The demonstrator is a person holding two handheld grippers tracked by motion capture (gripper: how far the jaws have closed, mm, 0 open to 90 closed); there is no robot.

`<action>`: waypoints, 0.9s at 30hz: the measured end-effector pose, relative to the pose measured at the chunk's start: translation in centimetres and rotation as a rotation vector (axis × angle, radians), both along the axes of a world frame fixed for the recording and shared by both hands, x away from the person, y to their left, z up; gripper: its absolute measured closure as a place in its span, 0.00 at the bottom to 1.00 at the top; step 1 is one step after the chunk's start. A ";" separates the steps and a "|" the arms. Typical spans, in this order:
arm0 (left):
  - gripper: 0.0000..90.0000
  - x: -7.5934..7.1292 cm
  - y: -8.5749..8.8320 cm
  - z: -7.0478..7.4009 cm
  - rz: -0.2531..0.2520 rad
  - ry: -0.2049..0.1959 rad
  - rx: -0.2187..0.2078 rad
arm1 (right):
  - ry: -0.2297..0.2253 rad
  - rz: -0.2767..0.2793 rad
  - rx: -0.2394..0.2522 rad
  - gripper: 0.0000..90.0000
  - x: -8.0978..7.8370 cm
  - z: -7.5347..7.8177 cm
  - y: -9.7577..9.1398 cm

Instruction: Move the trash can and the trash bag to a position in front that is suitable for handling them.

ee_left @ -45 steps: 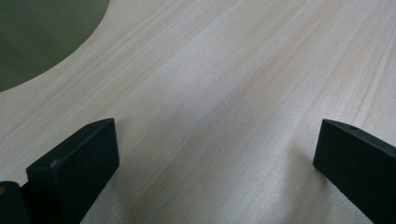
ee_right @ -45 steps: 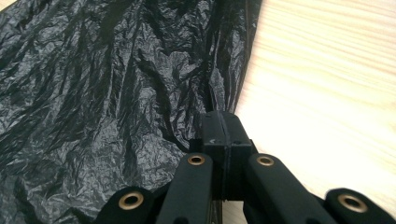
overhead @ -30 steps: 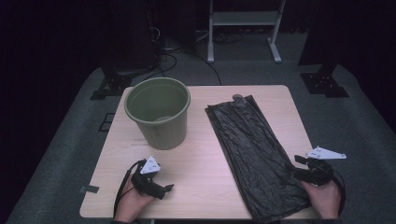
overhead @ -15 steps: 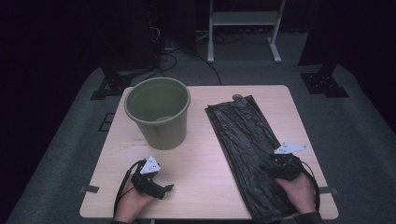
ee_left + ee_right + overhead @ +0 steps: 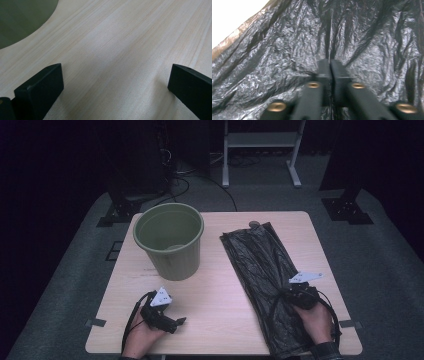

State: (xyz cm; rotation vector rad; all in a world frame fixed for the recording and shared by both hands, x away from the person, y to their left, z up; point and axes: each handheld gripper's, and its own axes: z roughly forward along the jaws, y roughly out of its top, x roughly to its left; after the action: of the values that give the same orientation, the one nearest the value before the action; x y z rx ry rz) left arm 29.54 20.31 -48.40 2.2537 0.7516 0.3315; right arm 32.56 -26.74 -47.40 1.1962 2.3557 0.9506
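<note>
As seen from the high view, largest first: pale wooden table [image 5: 225, 227], bearing everything below. Next, black bin bag [image 5: 257, 260], flat and crumpled, laid lengthwise down the table's right half from the far edge to the near edge. Then green bucket [image 5: 175, 265], upright with mouth open, on the left half toward the far side, apart from the bag. Right gripper [image 5: 286, 293], held in a hand over the bag's near part, toward its right edge: just been closing, now pressed jaw to jaw with a pinch of the bag's film caught at the tips, and creases drawn in toward that spot. Checked in the right gripper view: jaws together, wrinkled glossy plastic behind and around them, with a strip of bare table at upper left. Left gripper [image 5: 180, 321], in a hand by the table's near-left edge, low over bare wood, well apart from the bag and on the near side of the bucket. Jaws spread wide, with only wood grain between them in the left gripper view and the bucket's curved green wall at upper left.
</note>
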 end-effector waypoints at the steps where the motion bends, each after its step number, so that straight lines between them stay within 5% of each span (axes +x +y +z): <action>1: 0.00 0.0 0.0 0.0 0.000 0.000 0.000 | -0.001 0.002 -0.003 1.00 0.0 0.0 0.0; 9: 0.00 0.0 0.0 0.0 0.000 0.000 0.000 | -0.018 -0.029 -0.029 1.00 -0.6 0.3 -1.5; 17: 0.00 0.0 0.0 0.0 0.000 0.000 0.000 | -0.009 -0.070 -0.018 1.00 -3.2 0.5 -4.7; 23: 0.00 0.0 0.0 0.0 0.000 0.000 0.000 | -0.036 -0.091 0.084 0.51 -3.9 1.4 -5.7; 27: 0.00 0.0 0.0 0.0 0.000 0.000 0.000 | -0.065 -0.099 0.052 0.26 -3.0 1.1 -4.6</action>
State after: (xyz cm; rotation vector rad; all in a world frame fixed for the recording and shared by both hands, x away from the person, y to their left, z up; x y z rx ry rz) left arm 29.55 20.31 -48.40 2.2536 0.7513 0.3312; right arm 29.60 -31.36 -46.32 1.2696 2.2128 1.0072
